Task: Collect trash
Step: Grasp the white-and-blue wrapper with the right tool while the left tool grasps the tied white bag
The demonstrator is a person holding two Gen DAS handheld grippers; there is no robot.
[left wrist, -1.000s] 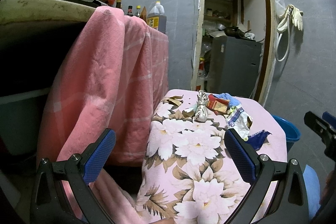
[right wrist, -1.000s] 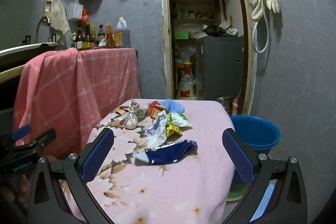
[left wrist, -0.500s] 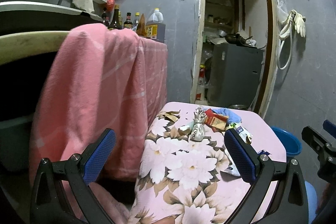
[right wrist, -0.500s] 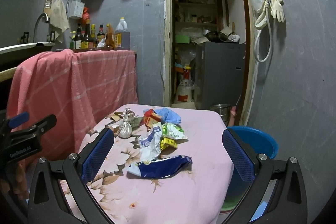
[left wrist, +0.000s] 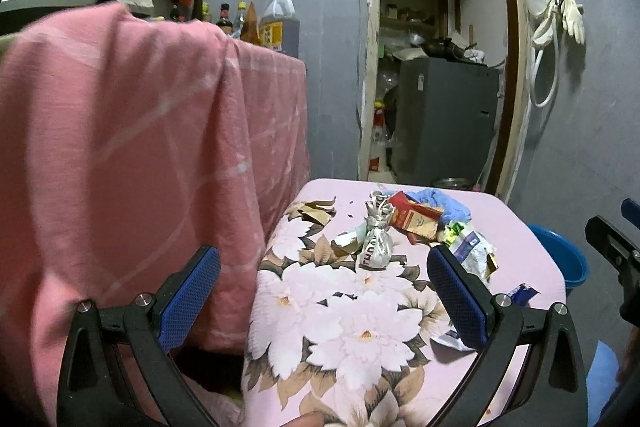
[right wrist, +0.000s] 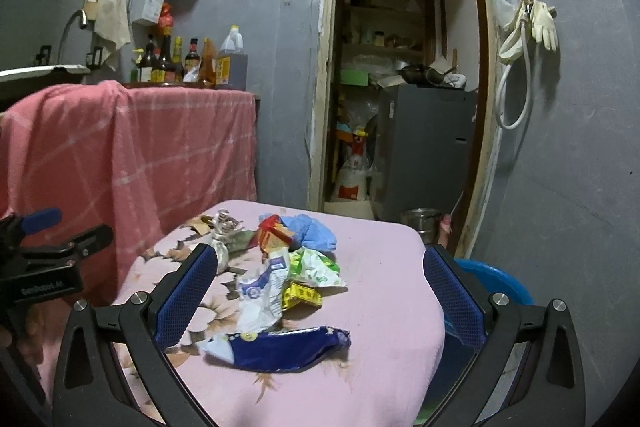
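Nothing is collected yet, it seems: the trash pile (right wrist: 280,259) lies on the tabletop (right wrist: 384,267), and the blue basin (right wrist: 496,279) stands beside it. Both the left tool (left wrist: 324,303) and the right tool (right wrist: 320,299) are spread wide and hold nothing. The blue wrapper (right wrist: 280,347) lies nearest, just ahead of the right tool, not touching.

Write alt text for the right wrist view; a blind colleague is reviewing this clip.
The open right gripper hovers empty over a pink table strewn with trash: a blue wrapper nearest, a white bag and yellow packet behind. A blue basin sits to the table's right.
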